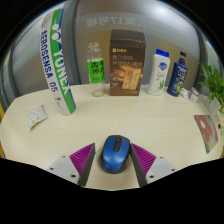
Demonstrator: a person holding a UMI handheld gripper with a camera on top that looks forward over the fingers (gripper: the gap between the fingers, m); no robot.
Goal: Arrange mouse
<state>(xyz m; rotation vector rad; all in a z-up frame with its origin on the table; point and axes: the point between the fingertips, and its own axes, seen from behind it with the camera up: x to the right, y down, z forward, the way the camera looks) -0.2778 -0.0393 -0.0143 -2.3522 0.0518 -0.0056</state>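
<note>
The blue plastic computer mouse (114, 152) is lying on the pale table (60, 135), between the wide-open fingers (66, 166), which are not touching it. It looks light, stiff and smooth; its two sides are probably offering the best hold.

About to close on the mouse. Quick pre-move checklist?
1. Mouse between the fingers: ok.
2. Gripper open, gap each side of the mouse: ok.
3. Mouse flat on the table: ok.
4. Mouse centred between the pads: ok, roughly.
5. Space ahead clear up to the box and bottle: ok.
6. Finger depth along the mouse: cannot tell.
</note>
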